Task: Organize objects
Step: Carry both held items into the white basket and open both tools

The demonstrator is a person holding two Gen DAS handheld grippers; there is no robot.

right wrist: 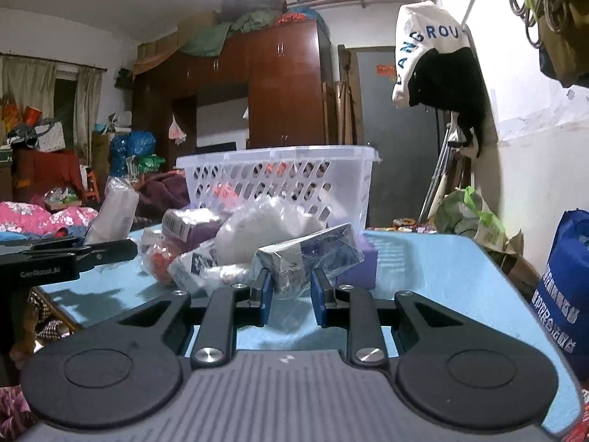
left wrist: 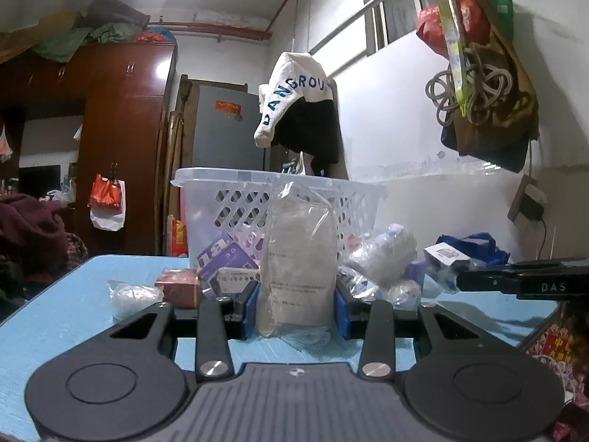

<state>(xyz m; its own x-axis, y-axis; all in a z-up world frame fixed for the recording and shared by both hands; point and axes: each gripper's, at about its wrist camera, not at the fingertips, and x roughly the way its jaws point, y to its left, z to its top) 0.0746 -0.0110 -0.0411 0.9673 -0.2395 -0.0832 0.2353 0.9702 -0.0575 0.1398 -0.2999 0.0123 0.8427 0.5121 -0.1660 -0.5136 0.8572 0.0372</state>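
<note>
A: Left tool first. What's between the fingers?

B: A clear plastic packet, standing upright on the blue desk. Both blue pads sit against its sides, so I read it as clamped, bottom edge at or just on the desk.

A: And the right tool?

B: Fingers either side of a wrapped box, dark print under clear film, tilted against the heap. The pads look to touch the wrapping (can't be sure how firmly), so clamped too, by my reading.

A: Around them?

B: A loose pile: purple box, small red box, white bundles in film. Just behind the pile, the white slotted basket, open top, rim well above the desk.

A: Step in hand?

B: Pickup, both sides at once. Neither item is in the basket yet.

A: Next move?

B: My judgement: lift each clear of the pile, carry over the rim, release inside. The packet is limp and tall, so it may fold; the box's film may slip.
</note>
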